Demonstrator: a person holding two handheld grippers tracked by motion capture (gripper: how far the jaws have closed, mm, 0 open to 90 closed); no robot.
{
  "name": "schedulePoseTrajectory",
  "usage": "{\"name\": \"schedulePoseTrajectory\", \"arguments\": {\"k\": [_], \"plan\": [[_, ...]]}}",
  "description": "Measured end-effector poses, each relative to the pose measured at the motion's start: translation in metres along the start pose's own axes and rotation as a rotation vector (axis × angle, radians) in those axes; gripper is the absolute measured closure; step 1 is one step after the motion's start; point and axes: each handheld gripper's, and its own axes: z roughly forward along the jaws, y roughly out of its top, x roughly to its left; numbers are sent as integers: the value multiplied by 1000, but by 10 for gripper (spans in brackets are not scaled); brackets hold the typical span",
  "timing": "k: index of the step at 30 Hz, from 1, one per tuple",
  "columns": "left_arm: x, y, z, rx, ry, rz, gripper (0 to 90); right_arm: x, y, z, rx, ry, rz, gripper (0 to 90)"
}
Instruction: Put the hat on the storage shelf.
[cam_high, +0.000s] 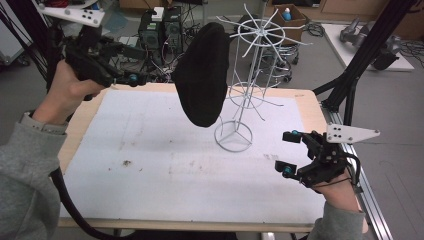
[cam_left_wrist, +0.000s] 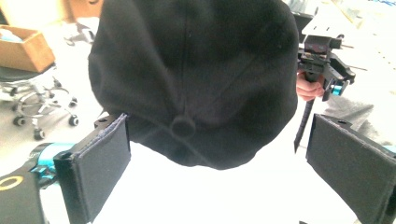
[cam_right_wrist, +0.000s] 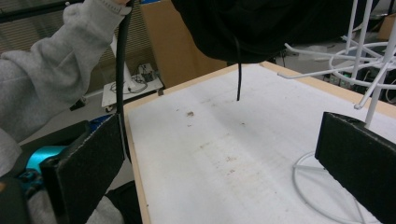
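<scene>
While jaws gape, left gripper (cam_left_wrist: 215, 154) faces cap (cam_left_wrist: 194, 79).

A grey floor (cam_high: 320, 60) is stretching behind the white-topped wooden table (cam_high: 150, 165), carrying tangled electronics boxes (cam_high: 160, 30), an open cardboard box (cam_high: 287, 15), a wheeled stool (cam_left_wrist: 37, 100) and black tripod legs (cam_high: 360, 65) standing at the right.

Black cap (cam_right_wrist: 261, 28) hangs above white mat (cam_right_wrist: 224, 154).
</scene>
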Motion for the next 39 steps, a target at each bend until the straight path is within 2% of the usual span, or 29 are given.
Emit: {"name": "schedulePoseTrajectory", "arguments": {"k": [2,9,16,27,33,39], "plan": [[-5,-9,-7,-12,26,17,85,0,1,0,-4,-8,0,7],[-21,-43,-23,-50,85,2,85,-4,6,3,-24,-17,-11,7],[-33,-66,-32,-34,144,19,74,-6,10,6,-43,-40,-27,7],[-37,-105,-56,-93,177,-31,74,-2,15,4,-75,-85,-43,7],[-40,-131,-74,-126,209,-53,74,-3,15,6,-69,-109,-41,7],[-40,-152,-82,-145,211,-83,74,-7,14,10,-61,-129,-30,7]]}}
